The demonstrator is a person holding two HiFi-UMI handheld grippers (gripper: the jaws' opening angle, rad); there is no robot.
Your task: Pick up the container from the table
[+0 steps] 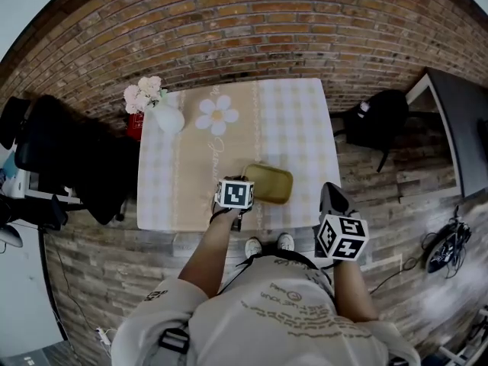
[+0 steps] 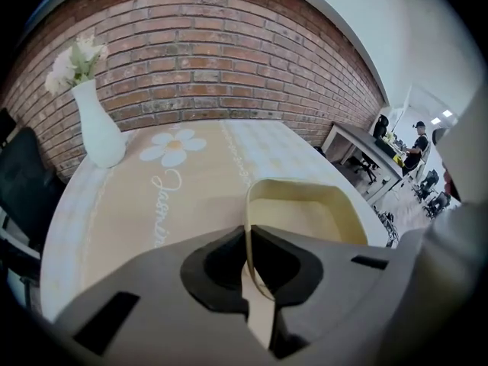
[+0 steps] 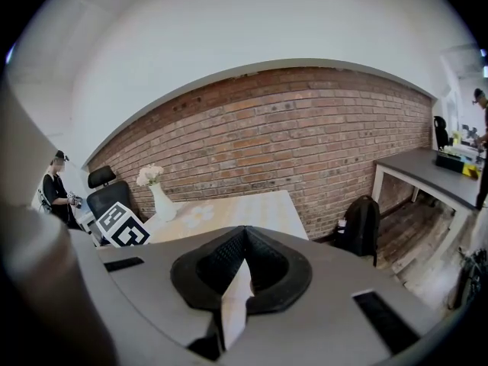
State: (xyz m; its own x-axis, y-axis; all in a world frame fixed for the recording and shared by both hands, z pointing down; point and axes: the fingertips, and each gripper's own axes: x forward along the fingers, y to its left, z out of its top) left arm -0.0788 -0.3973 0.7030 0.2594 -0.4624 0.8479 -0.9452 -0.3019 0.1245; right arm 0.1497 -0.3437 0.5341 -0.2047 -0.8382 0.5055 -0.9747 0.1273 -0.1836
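The left gripper (image 2: pixel 248 242) was clamped on the thin near wall of the container (image 2: pixel 305 216), a shallow, round-cornered tub of smooth pale-yellow plastic, at the near edge of the table (image 1: pixel 293 120) with its beige checked cloth. The right gripper (image 3: pixel 244 242) was pinched shut on nothing, off the table's near right corner. A glossy white vase (image 2: pixel 99 132) stood at the far left corner

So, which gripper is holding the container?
The left gripper: its jaws are shut on the wall of the container. The right gripper is shut on nothing.
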